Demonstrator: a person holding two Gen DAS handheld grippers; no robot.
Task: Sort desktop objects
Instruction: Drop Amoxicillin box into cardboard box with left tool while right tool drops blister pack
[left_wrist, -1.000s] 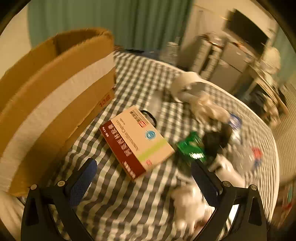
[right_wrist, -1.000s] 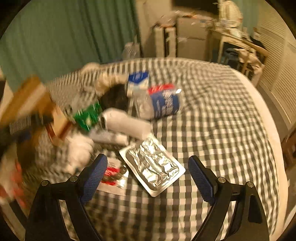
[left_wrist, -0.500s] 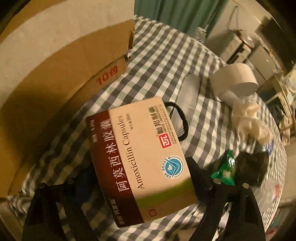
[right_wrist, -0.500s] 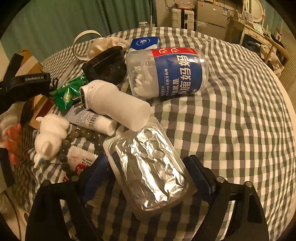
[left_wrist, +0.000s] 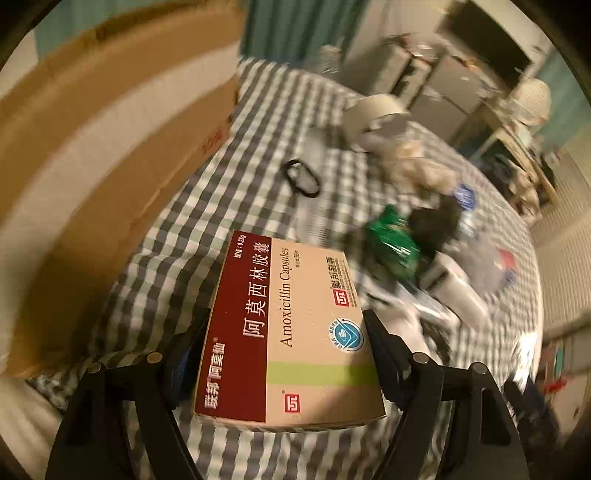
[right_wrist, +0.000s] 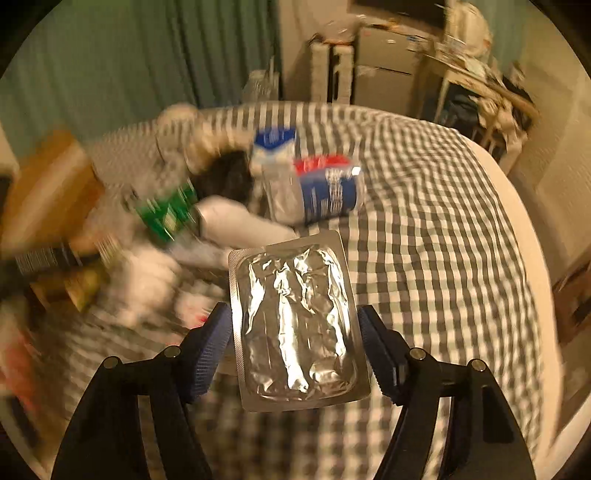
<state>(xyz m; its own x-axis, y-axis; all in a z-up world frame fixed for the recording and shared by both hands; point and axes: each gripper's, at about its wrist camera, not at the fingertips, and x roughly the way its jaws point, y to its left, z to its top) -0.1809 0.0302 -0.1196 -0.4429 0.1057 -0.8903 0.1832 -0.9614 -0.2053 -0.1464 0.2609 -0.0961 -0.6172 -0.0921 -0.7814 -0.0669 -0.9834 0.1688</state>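
Observation:
My left gripper is shut on a tan and dark red Amoxicillin Capsules box and holds it lifted above the checked tablecloth. My right gripper is shut on a silver foil blister pack, also lifted off the cloth. A pile of loose things lies beyond: a green packet, a white bottle, a clear jar with a blue and red label, a blue and white tissue pack and a black object.
A large open cardboard box stands at the left of the table. A black hair tie and a white tape roll lie on the cloth beyond the pill box. Furniture stands past the round table's far edge.
Both grippers closed on their objects and lifted them: the left on the pill box, the right on the blister pack. Both views pulled back from the table.

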